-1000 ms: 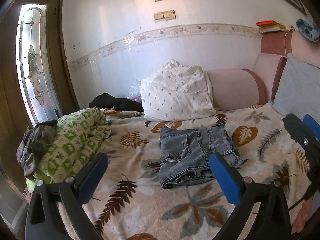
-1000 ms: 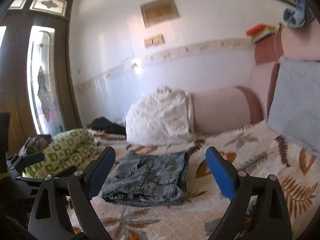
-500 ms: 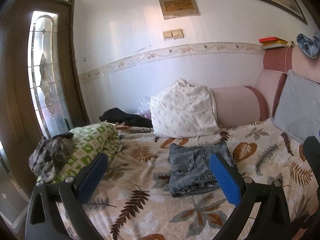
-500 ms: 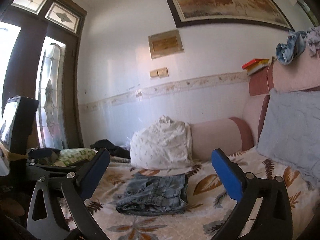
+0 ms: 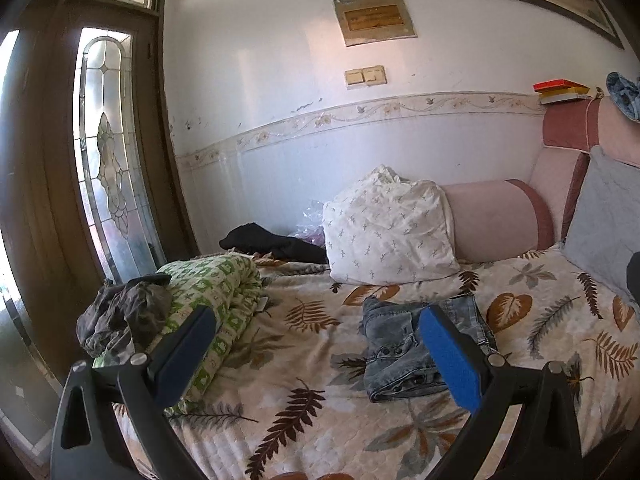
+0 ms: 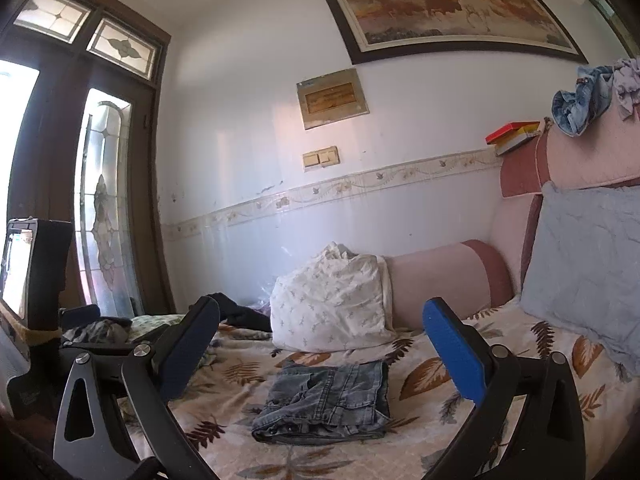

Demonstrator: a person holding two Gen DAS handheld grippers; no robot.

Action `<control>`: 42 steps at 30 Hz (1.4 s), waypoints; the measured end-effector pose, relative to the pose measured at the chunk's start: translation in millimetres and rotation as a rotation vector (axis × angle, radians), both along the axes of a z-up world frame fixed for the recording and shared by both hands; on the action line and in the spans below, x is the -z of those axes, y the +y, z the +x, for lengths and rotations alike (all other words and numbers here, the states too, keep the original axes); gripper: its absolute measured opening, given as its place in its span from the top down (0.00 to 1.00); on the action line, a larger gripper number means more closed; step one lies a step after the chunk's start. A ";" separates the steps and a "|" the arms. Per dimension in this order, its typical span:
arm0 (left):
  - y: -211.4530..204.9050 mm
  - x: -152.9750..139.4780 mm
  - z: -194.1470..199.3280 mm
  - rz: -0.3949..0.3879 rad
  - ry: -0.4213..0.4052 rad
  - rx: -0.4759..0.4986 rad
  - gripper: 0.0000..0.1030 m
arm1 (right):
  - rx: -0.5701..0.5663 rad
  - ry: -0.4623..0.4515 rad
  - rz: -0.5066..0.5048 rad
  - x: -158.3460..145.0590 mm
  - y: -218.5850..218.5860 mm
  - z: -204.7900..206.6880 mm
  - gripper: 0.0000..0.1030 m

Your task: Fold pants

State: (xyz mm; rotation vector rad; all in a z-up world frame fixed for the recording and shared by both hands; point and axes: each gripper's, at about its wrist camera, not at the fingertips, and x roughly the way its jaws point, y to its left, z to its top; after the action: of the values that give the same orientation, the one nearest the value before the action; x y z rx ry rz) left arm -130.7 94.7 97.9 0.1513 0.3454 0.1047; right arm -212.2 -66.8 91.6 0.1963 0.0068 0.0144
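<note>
The folded pants, made of grey-blue denim, lie on the bed, on its cover with the leaf pattern. They form a compact packet with the waistband and its buttons at the near edge. Just behind them a white pillow leans on a pink bolster by the wall. At the left edge of the bed there is a rolled green and white blanket, with a dark grey cloth on top of it. A black garment lies near the wall, behind the blanket.

The left gripper is above the bed, apart from the pants, and its fingers stand wide open with nothing between them. The right gripper is also above the bed and away from the pants; its fingers have just been opening, they are now spread fully and hold nothing. A grey cushion rests against the pink headboard on the right side.
</note>
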 end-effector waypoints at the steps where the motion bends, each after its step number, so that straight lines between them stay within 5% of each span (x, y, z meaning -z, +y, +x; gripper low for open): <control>1: 1.9 1.3 1.7 -0.003 0.006 -0.002 0.00 | 0.000 0.002 -0.005 -0.1 1.7 0.4 0.00; 42: 35.6 43.2 30.4 -0.021 0.126 -0.037 0.00 | -0.063 0.144 -0.079 25.3 39.7 34.7 0.00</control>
State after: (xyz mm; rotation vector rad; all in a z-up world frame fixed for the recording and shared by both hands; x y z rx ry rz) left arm -100.3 130.4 54.7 0.1310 0.4752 0.1279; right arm -177.5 -27.1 66.3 0.1176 0.1572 0.0622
